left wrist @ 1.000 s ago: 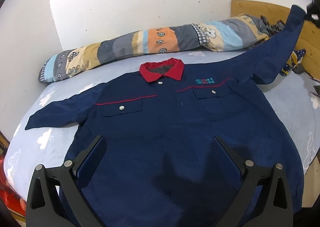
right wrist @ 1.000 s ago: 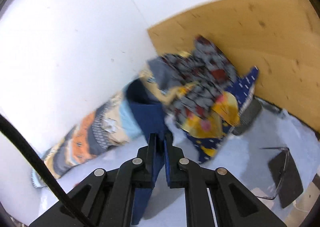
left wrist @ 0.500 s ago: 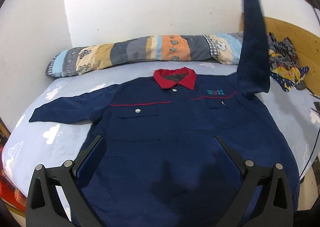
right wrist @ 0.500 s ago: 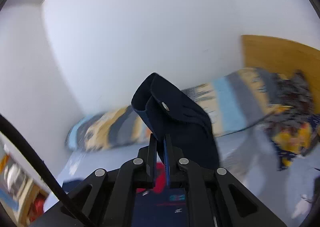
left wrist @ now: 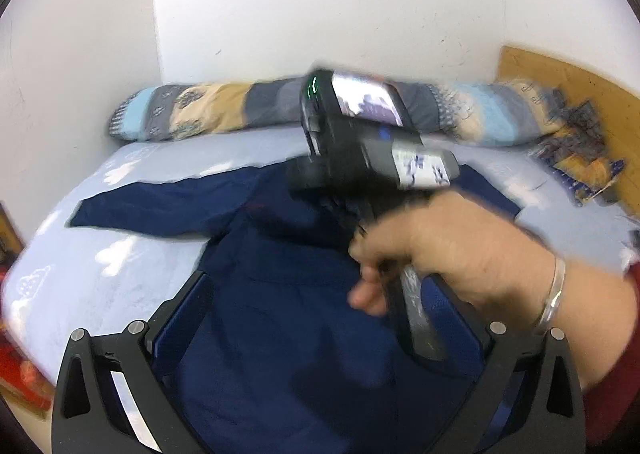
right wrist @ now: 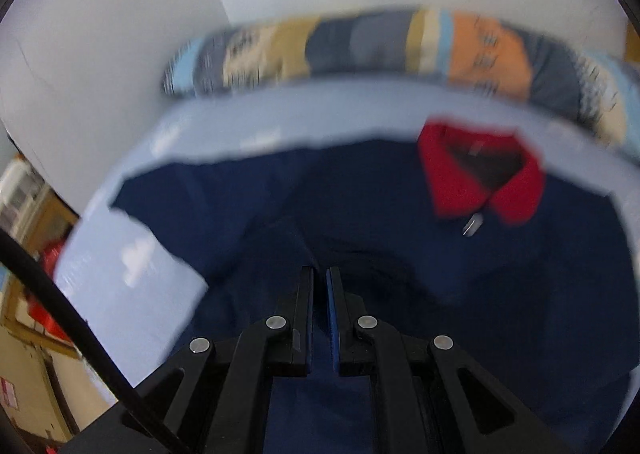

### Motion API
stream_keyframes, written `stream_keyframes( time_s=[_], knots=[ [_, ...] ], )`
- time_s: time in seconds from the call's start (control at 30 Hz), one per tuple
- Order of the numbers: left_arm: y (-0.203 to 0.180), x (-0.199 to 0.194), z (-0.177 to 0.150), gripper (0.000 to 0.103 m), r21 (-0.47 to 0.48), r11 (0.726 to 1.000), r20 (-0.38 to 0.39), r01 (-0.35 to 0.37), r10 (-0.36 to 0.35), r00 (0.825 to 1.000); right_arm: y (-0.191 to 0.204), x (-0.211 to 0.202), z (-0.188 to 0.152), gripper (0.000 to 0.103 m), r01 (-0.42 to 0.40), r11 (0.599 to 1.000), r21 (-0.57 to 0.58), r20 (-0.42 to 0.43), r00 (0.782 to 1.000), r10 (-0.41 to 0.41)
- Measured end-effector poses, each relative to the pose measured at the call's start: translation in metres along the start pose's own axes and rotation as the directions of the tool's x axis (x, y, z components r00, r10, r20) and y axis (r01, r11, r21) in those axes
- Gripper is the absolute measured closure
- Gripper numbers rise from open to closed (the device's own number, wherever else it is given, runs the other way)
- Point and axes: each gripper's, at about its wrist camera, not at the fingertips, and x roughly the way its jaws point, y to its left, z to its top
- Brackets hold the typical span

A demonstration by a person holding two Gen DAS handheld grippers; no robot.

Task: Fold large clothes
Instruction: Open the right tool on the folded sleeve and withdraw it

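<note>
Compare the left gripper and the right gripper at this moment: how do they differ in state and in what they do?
The left gripper has its jaws spread wide and holds nothing; the right gripper has its jaws nearly together on dark blue cloth of the jacket. The left gripper hangs over the jacket's lower body, while the right gripper is over the chest, left of the red collar. Both are black with blue pads.

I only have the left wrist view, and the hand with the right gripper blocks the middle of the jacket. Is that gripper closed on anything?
Observer: Yes. The right gripper has its fingers nearly together, with the dark blue sleeve pinched between them.
Operator: Where does it point?
Observer: Down at the jacket chest, near the red collar.
Operator: Is the collar covered?
Observer: No, it lies open, with a silver snap just below.
</note>
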Motion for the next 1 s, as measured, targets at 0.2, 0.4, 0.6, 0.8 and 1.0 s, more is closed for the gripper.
stream_keyframes(
  time_s=[0.2, 0.4, 0.6, 0.8, 1.0],
  knots=[
    [0.014, 0.0, 0.004, 0.0, -0.05, 0.998, 0.012, 0.039, -0.038, 0.999, -0.029, 0.047, -0.005, 0.079, -0.145, 0.982, 0.12, -0.084, 0.984, 0.156],
    [0.021, 0.002, 0.005, 0.0, -0.088, 0.995, 0.0, 0.043, -0.043, 0.999, -0.091, -0.035, -0.008, 0.058, -0.074, 0.989, 0.127, 0.067, 0.996, 0.066],
    [0.012, -0.006, 0.008, 0.0, -0.065, 0.998, 0.042, 0.025, -0.022, 0.999, -0.181, -0.054, -0.088, 0.056, -0.026, 0.951, 0.308, -0.037, 0.999, 0.04],
    [0.011, -0.002, 0.007, 0.0, -0.043, 0.999, 0.04, 0.0, 0.002, 0.999, -0.208, -0.026, -0.175, 0.062, 0.06, 0.899, 0.433, -0.195, 0.98, 0.029],
    [0.028, 0.002, 0.005, 0.0, -0.105, 0.994, 0.012, 0.01, -0.009, 1.0, -0.168, -0.032, -0.17, 0.057, 0.364, 0.868, 0.338, -0.172, 0.931, -0.323]
  ],
)
